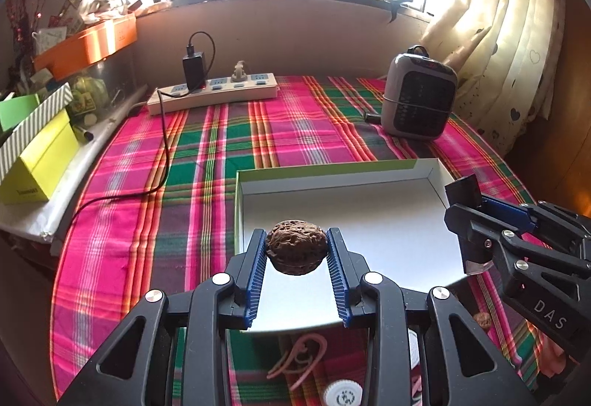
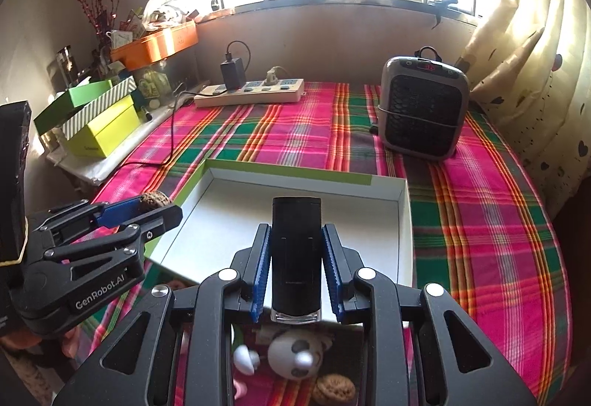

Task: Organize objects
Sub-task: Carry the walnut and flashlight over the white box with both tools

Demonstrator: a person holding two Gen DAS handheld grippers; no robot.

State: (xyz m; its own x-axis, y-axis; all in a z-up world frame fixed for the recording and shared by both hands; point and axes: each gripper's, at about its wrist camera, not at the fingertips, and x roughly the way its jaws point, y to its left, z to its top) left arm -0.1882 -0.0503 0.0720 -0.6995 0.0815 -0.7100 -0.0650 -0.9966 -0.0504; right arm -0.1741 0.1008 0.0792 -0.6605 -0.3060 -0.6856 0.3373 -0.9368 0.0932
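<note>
My left gripper (image 1: 296, 240) is shut on a brown walnut (image 1: 295, 251) and holds it above the near left part of a shallow white box with a green rim (image 1: 406, 214). It also shows in the right wrist view (image 2: 155, 206) with the walnut (image 2: 155, 200). My right gripper (image 2: 295, 236) is shut on a black rectangular lighter-like case (image 2: 295, 251) over the box (image 2: 369, 221). In the left wrist view the right gripper (image 1: 469, 217) hangs over the box's right side with the case (image 1: 466, 192).
A plaid cloth (image 1: 221, 155) covers the table. A power strip (image 1: 214, 92) with a charger and cable lies at the back, a small heater (image 1: 419, 97) back right. Stacked boxes (image 1: 33, 151) stand left. A panda toy (image 2: 299, 354), another walnut (image 2: 334, 389) and a pink band (image 1: 299, 358) lie near.
</note>
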